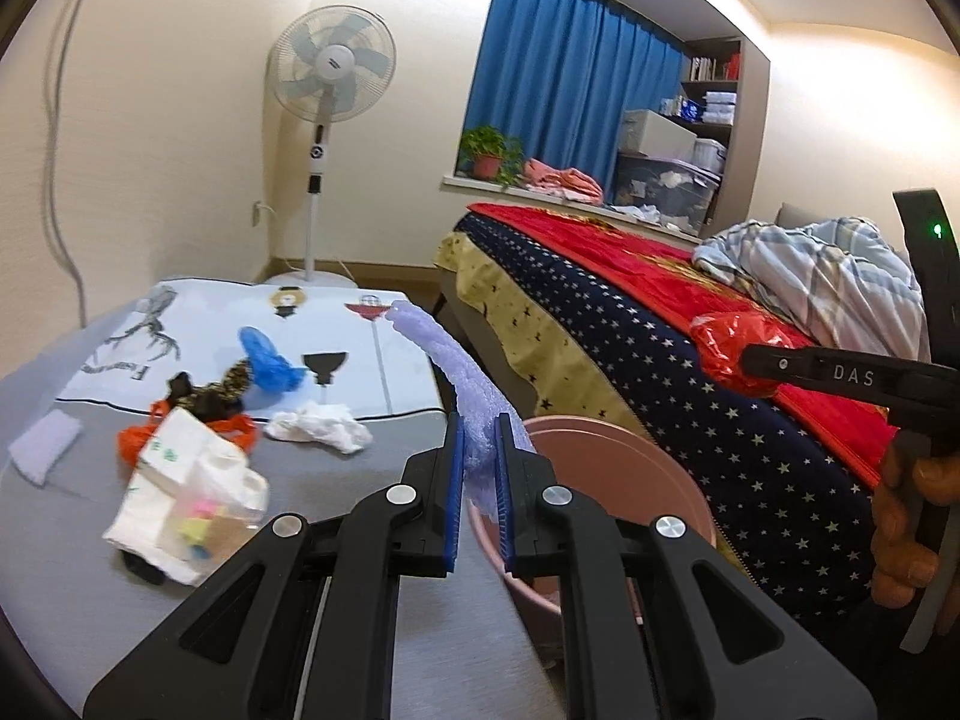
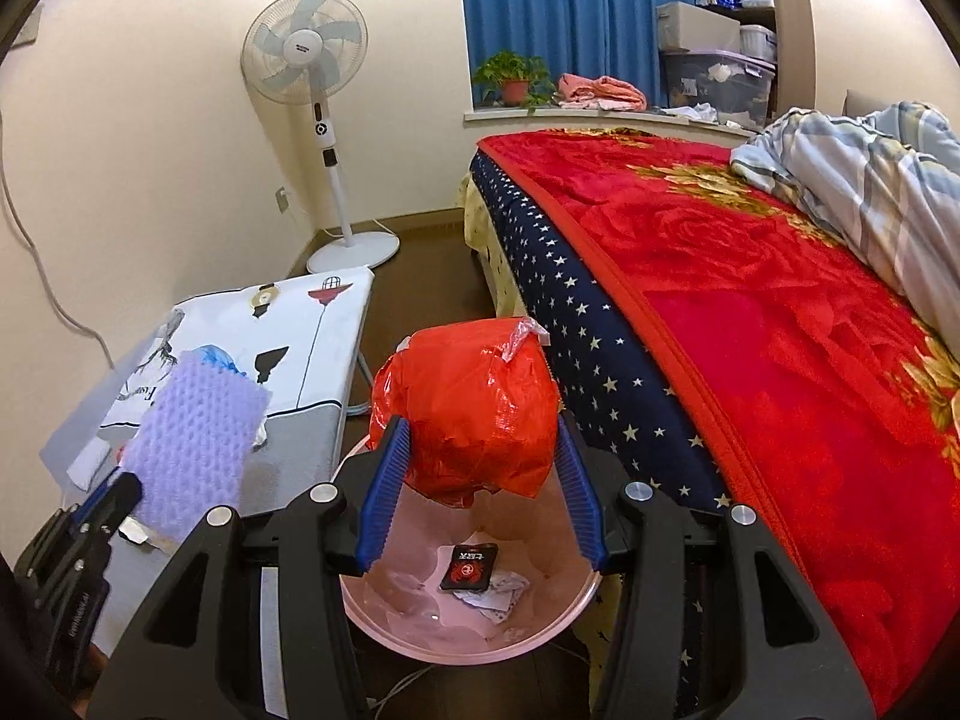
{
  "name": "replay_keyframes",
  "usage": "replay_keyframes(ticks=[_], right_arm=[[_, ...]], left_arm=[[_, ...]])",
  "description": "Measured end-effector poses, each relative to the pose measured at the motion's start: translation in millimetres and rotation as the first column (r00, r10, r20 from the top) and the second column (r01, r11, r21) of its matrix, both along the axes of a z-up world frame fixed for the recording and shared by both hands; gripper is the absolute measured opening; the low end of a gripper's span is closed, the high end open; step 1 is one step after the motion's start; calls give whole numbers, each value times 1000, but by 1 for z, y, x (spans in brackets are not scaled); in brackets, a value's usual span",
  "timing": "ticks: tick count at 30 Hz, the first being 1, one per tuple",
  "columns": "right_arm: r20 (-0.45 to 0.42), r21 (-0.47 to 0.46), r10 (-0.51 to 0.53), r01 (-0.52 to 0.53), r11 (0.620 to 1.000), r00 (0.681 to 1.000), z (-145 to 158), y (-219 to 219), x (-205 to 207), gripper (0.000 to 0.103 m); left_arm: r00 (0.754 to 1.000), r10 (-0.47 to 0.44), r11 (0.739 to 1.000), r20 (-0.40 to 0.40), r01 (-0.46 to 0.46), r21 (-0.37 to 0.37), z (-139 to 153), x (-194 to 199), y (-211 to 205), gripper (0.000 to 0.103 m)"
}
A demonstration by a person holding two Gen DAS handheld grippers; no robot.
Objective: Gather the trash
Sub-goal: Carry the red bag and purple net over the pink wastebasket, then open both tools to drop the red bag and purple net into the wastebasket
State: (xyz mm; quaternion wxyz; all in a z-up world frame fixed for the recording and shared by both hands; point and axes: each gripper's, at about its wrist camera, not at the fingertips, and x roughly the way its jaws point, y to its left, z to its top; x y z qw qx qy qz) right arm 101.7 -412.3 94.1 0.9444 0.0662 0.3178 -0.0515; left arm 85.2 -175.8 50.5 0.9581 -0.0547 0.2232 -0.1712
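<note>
My left gripper (image 1: 479, 483) is shut on a lilac foam sheet (image 1: 444, 360), held at the table's right edge beside the pink bin (image 1: 630, 456). The sheet also shows in the right wrist view (image 2: 198, 426). My right gripper (image 2: 477, 480) is shut on a crumpled red plastic bag (image 2: 468, 408), held over the pink bin (image 2: 552, 618). The bin holds a black packet (image 2: 469, 567) and crumpled paper (image 2: 498, 591). On the table (image 1: 72, 570) lie a blue wrapper (image 1: 267, 360), white tissue (image 1: 318, 429), an orange net (image 1: 138, 441) and a white bag (image 1: 192, 498).
A bed with a red blanket (image 2: 780, 312) and starred sheet stands right of the bin. A standing fan (image 2: 324, 120) is at the back wall. A plant (image 2: 513, 81) and storage boxes (image 2: 714, 72) sit on the window sill. A cable (image 1: 60, 120) hangs on the left wall.
</note>
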Motion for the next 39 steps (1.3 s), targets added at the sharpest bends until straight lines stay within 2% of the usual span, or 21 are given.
replay_keyframes(ticks=[17,27,28,30,31,33,39], right_arm=[[-70,23,-32,33,999,997,-25,-24,20,50],[-88,29,-43,46,999,995,-31,-32,26,51],[-91,25,-48,51,998,995,-32,-33,26,53],[-90,28,-59,62,998,994,-32,-36,26,67],[-87,30,-67,70,997,994,-32,-37,25,67],[-82,38,-71,75,996,994,-31,-40,24,68],[-58,40,-56,58,998,997,-26,-38,20,68]], left_arm=[[994,-78,997,-82,79,11,-35,31,-54,10],[984,-122,992,-130,124,11,-50,43,-70,10],[983,-122,992,-138,125,13,-52,44,-71,11],[981,-123,992,-150,125,8,-53,46,-71,16],[981,-120,992,-154,122,6,-54,47,-70,25],[981,-114,993,-154,115,3,-54,47,-69,31],[985,-112,993,-131,115,12,-45,39,-63,31]])
